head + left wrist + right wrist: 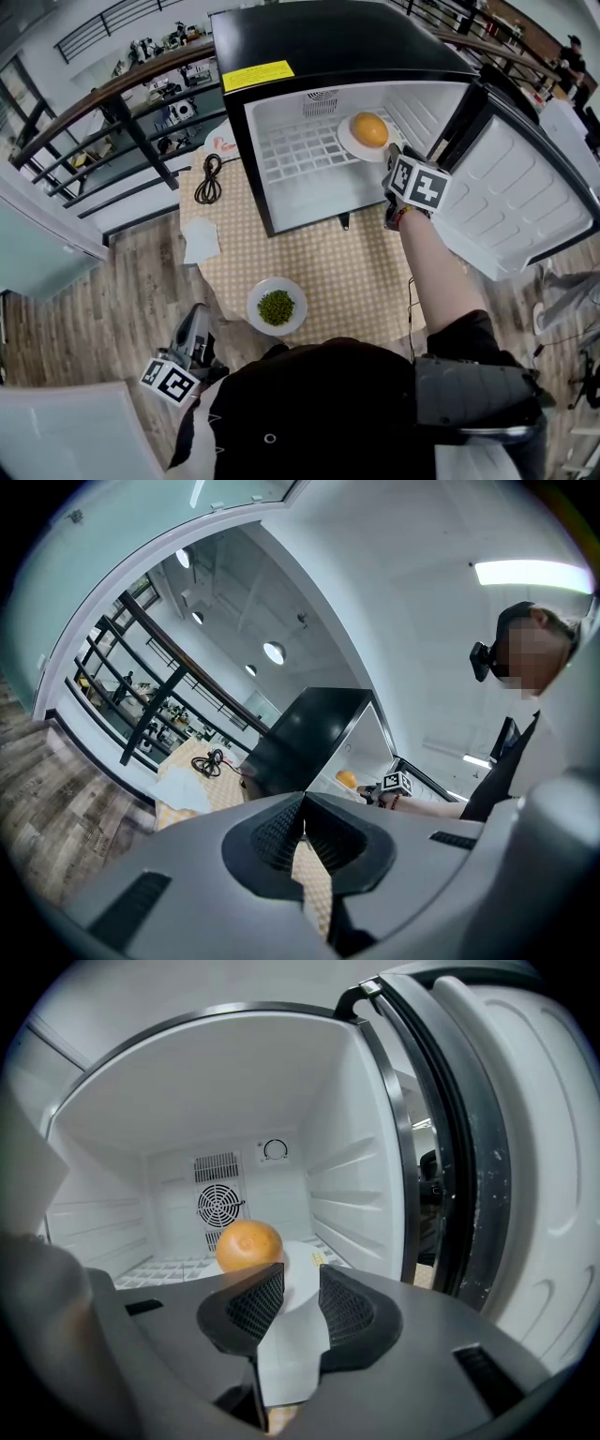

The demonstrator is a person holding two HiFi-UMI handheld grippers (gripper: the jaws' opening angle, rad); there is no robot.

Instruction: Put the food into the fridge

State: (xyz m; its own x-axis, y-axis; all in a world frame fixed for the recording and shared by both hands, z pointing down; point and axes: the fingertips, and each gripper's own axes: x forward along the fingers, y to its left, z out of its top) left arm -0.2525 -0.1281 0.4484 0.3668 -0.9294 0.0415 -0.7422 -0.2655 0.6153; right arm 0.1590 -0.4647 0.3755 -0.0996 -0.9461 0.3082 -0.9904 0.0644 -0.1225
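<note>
My right gripper sits at the mouth of the black mini fridge with the white lining, upper centre of the head view. Its jaws stand a narrow gap apart. In the right gripper view the round white plate shows through that gap but does not look pinched. The plate rests on the white grid floor towards the right wall, carrying the round orange fruit. I judge that load is delivered.

The second load, a white dish of green peas, waits on the beige dotted tablecloth at lower centre, just in front of me. My left gripper hangs low at lower left with its jaws pressed together on nothing, kept out of the way.

The left half of the fridge floor is bare, which leaves room for the peas. The open white door swings out on the right, so my withdrawal path runs straight back, away from the door edge and the right wall.
</note>
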